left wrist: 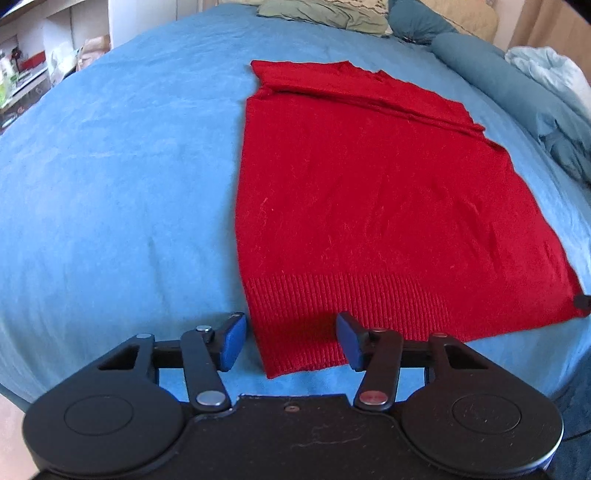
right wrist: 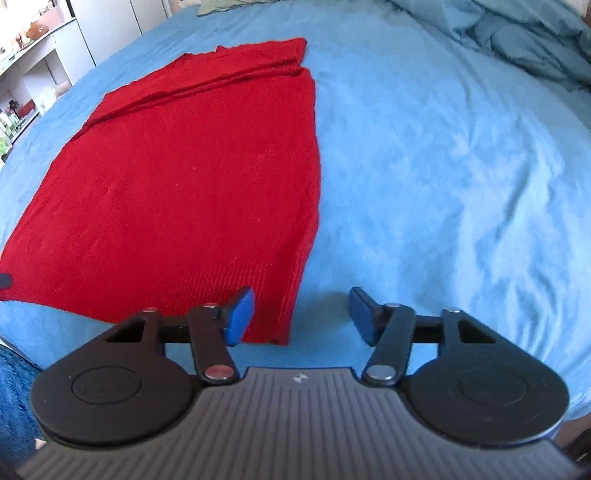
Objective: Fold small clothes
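A red knit garment (left wrist: 369,206) lies flat on the blue bed sheet (left wrist: 110,184), ribbed hem toward me, with its far part folded over into a band. My left gripper (left wrist: 291,341) is open, its jaws straddling the hem's near left corner just above the sheet. In the right wrist view the same garment (right wrist: 184,177) lies to the left on the sheet (right wrist: 443,166). My right gripper (right wrist: 301,317) is open, straddling the hem's near right corner. Neither gripper holds anything.
A bunched teal duvet (left wrist: 517,85) and pale cloth (left wrist: 554,70) lie along the right of the bed, also in the right wrist view (right wrist: 517,33). An olive pillow (left wrist: 325,13) lies at the far end. White shelves (right wrist: 37,62) stand to the left.
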`<state>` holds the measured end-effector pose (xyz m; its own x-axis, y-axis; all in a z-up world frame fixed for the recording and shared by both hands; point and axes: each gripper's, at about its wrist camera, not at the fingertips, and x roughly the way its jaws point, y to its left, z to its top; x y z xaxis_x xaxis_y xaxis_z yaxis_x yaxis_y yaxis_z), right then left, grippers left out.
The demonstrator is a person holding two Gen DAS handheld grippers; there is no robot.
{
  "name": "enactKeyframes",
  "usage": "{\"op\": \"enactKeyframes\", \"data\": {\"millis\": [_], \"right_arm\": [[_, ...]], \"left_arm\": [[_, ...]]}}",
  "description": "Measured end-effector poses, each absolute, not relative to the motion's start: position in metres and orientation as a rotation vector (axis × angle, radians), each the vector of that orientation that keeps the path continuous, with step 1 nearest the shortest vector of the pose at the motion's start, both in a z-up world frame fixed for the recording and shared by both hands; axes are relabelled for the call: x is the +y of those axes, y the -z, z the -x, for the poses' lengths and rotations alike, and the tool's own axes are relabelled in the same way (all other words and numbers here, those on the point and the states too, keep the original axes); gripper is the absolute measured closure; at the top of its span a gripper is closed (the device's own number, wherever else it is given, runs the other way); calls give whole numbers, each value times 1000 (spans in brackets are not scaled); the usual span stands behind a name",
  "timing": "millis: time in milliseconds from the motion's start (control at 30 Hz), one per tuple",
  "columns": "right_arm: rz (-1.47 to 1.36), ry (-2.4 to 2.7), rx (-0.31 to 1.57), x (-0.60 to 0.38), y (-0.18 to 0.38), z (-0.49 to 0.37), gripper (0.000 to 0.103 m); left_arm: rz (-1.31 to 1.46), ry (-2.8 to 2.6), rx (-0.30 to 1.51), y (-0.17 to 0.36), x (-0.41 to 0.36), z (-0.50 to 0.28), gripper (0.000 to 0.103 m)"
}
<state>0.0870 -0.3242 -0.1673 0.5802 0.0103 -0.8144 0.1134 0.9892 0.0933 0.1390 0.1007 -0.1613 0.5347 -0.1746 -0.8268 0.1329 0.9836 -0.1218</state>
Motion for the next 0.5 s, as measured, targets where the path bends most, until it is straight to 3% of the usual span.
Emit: {"op": "enactKeyframes", "data": {"millis": [167,300,400,467,500], "right_arm": [[-157,30,950,-314,171,-90,55],[-154,20,941,-308,174,-93,56],[-163,13,940,-307,176,-94,62],[-179,8,934,-308,176,-95,67],[-189,8,930,-310,176,-95,69]], "left_arm": [[48,185,997,165,101,-140,49],[30,181,996,165,98,-139,58],[29,185,1001,165,99,-139,72],[34,189,1013,164,101,-140,92],[38,192,1020,163,100,-140,94]]}}
